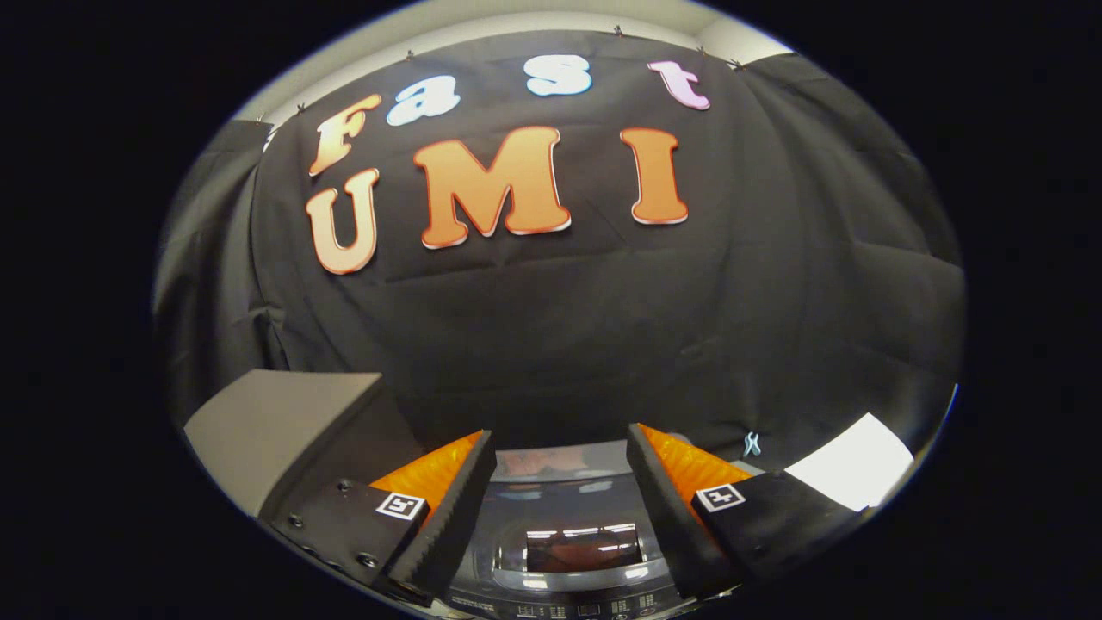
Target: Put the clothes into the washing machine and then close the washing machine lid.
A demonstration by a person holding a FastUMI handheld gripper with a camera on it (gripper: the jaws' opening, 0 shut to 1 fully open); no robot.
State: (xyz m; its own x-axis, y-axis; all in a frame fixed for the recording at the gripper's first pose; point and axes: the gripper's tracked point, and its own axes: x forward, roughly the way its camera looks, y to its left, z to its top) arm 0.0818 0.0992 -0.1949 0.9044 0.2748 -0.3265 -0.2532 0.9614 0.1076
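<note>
My gripper (560, 439) is open, with nothing between its black foam pads (452, 517). Below and between the fingers lies the top of the grey washing machine (560, 486). Its glossy lid (516, 525) lies flat and looks shut, and its dark window (584, 547) mirrors the lights. A strip of buttons (585, 608) runs along the machine's near edge, under the fingers. Whether clothes lie behind the window I cannot tell; only a faint reddish patch shows in the glass.
A grey box-shaped block (275, 422) stands close beside the left finger. A white flat surface (852, 469) lies beyond the right finger. The black cloth wall rises right behind the machine, with a small pale clip (752, 443) on it.
</note>
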